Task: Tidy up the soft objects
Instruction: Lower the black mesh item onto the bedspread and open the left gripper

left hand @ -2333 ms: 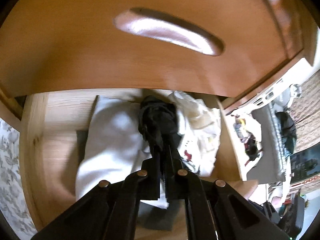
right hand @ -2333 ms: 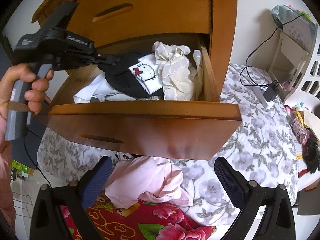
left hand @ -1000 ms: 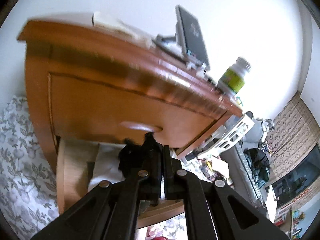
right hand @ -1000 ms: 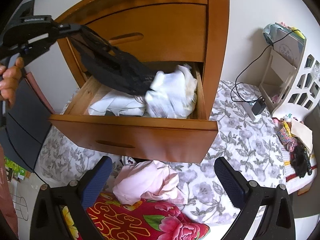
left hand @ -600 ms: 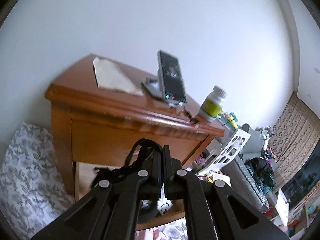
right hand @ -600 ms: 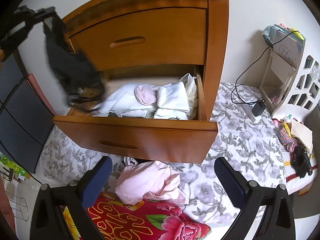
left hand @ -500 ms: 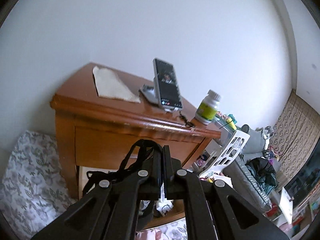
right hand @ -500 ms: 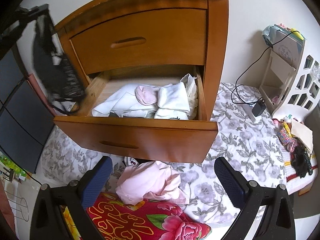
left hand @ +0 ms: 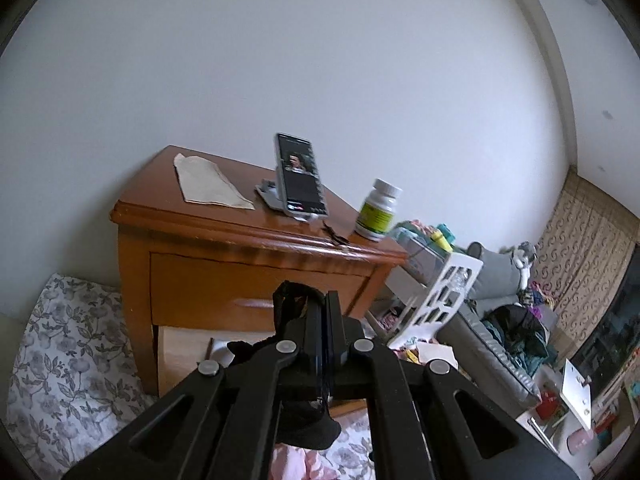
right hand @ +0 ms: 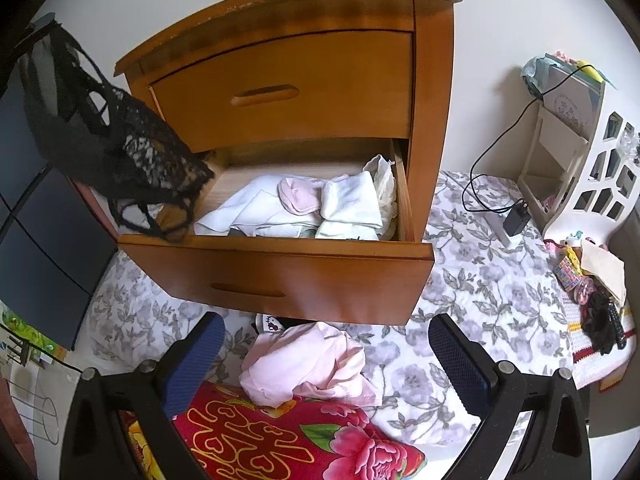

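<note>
My left gripper (left hand: pixel 326 306) is shut on a black lace garment (left hand: pixel 294 300). In the right wrist view this black lace garment (right hand: pixel 120 148) hangs in the air at the left of the open lower drawer (right hand: pixel 280 276), its straps dangling over the drawer's left corner. Folded white clothes (right hand: pixel 276 208) and a pink sock (right hand: pixel 298 196) lie inside the drawer. My right gripper (right hand: pixel 324 332) stands open above a crumpled pink garment (right hand: pixel 308 364) on the bedding in front of the drawer, and holds nothing.
The wooden nightstand (left hand: pixel 240 240) carries a phone on a stand (left hand: pixel 300 178), a pill bottle (left hand: pixel 378 210) and a paper (left hand: pixel 208 182). A white rack (right hand: pixel 592 160) and a charger with cable (right hand: pixel 516 220) are at the right. A red floral blanket (right hand: pixel 288 436) lies near.
The left gripper pulled the black garment out of the drawer, up and to the left, uncovering the pink sock and white clothes. The right gripper stayed put and open.
</note>
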`<control>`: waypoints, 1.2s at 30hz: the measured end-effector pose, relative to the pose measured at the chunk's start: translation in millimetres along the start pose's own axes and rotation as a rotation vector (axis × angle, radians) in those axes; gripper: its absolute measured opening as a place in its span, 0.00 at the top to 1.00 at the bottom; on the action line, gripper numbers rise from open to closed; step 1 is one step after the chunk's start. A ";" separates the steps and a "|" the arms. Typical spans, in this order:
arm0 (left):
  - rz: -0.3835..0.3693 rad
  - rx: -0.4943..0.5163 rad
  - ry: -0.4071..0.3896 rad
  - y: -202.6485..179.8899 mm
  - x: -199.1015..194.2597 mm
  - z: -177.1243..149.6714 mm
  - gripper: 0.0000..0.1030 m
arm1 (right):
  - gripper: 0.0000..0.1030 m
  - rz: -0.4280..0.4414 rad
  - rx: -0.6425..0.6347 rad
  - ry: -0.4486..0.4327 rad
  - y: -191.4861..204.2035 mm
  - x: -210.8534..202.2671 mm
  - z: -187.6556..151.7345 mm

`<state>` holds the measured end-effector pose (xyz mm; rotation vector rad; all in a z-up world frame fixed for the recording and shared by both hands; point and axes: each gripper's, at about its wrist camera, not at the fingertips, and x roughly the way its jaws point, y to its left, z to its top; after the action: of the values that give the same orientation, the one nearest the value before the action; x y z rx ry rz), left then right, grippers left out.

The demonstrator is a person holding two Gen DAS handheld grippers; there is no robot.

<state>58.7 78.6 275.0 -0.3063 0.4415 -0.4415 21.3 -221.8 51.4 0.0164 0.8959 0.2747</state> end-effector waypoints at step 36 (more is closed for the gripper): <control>0.028 -0.037 0.508 -15.2 125.7 -171.9 0.99 | 0.00 -0.009 0.058 0.000 -18.1 -7.9 -19.5</control>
<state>74.6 -26.3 89.7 -0.2211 0.9490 -0.4831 5.7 -243.1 42.8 0.0661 0.9035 0.2403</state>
